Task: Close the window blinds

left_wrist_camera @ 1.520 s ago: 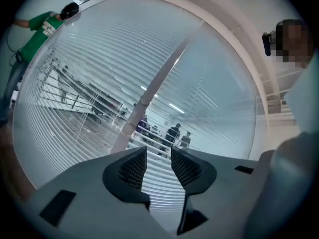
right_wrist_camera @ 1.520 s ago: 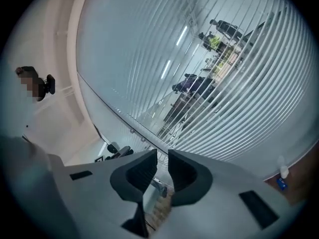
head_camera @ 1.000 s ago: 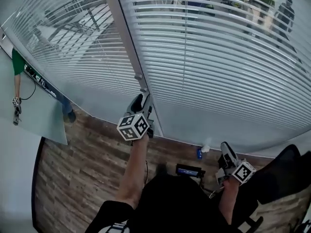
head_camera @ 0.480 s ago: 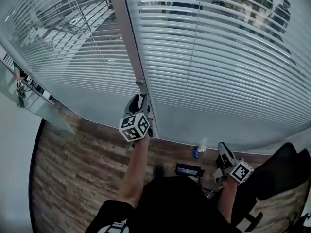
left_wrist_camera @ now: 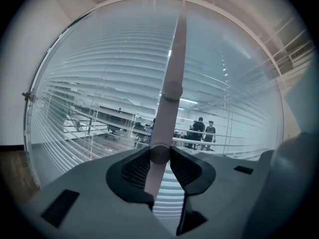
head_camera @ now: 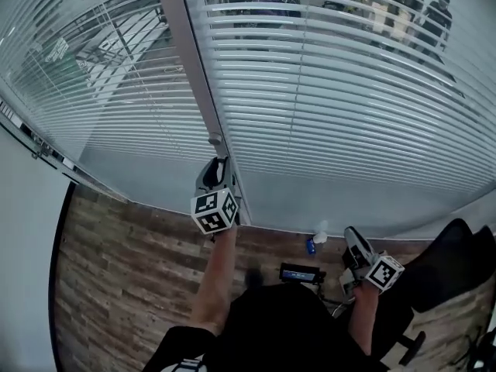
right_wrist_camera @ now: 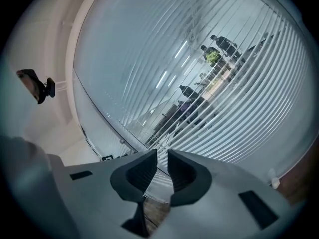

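White slatted blinds (head_camera: 349, 107) hang behind glass with the slats tilted apart, so the room beyond shows through. A grey tilt wand (left_wrist_camera: 172, 73) hangs down in front of the frame post, with a knob (head_camera: 215, 139) partway along it. My left gripper (head_camera: 219, 165) is raised to the wand's lower end. In the left gripper view the wand's round tip (left_wrist_camera: 160, 153) sits between the pads (left_wrist_camera: 137, 167), which touch it on both sides as the jaws are closing. My right gripper (head_camera: 353, 239) hangs low at the right. Its jaws (right_wrist_camera: 162, 166) stand a narrow gap apart with nothing between them.
Wood-plank floor (head_camera: 116, 270) runs below the glass wall. A small blue bottle (head_camera: 317, 246) and a black device (head_camera: 302, 272) lie by the wall's foot. A black chair (head_camera: 453, 266) stands at the right. People (head_camera: 422, 6) stand beyond the glass.
The left gripper has stayed at the wand's lower end and edged slightly up the post. The head view has swung, so the person at the far left is gone from sight. The right gripper has hardly moved.
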### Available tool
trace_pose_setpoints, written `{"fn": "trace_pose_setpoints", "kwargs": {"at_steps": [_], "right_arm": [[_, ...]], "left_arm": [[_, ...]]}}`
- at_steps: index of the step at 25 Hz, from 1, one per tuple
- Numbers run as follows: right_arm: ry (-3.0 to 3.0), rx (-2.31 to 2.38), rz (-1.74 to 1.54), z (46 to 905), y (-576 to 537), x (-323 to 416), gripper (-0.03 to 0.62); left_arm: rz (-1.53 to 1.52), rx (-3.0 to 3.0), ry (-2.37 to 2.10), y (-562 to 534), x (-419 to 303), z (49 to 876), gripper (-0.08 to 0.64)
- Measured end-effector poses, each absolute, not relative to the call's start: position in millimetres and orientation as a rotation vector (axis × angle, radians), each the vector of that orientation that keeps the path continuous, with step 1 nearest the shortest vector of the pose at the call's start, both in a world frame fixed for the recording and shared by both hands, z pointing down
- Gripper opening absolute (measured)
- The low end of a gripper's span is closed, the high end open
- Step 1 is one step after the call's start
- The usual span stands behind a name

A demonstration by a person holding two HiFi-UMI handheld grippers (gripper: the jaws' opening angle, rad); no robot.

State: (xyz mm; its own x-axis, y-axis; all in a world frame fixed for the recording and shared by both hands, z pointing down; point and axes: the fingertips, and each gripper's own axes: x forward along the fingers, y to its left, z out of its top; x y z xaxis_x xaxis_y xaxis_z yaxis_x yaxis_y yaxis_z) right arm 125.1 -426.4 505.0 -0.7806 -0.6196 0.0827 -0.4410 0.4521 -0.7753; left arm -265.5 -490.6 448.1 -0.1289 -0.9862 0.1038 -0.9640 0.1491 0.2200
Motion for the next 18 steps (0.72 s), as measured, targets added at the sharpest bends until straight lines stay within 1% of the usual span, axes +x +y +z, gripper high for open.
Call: {"fn": "trace_pose_setpoints", "kwargs": {"at_steps": [4,10,14,16,18], "right_arm": [[2.483,-0.924,-1.231,504.2,-423.7,124.9,0.06],[2.471,-0.93,-1.236,516.9,-422.4,128.6,0.06],[2.47,-0.947,-1.242,507.4,-422.9,131.3,0.06],[2.472,-0.946,-1.239,503.6,-423.9,131.3,0.06],[2.474,-0.941,-1.239,503.7,-424.1,130.6,0.06]], "left_arm": [[0.025,1.919,-2.278,-490.8,-265.0,449.9,0.137],[0.407,1.921,-2.426,-493.6,-266.5,462.2,0.137],[0.632,1.908,-2.495,-497.2,-264.8,451.4,0.137],[0.683,1.907,-2.511,-499.3,-263.6,448.9,0.137],[0.566,1.924,-2.479,-499.1,-262.3,448.5,0.137]]}}
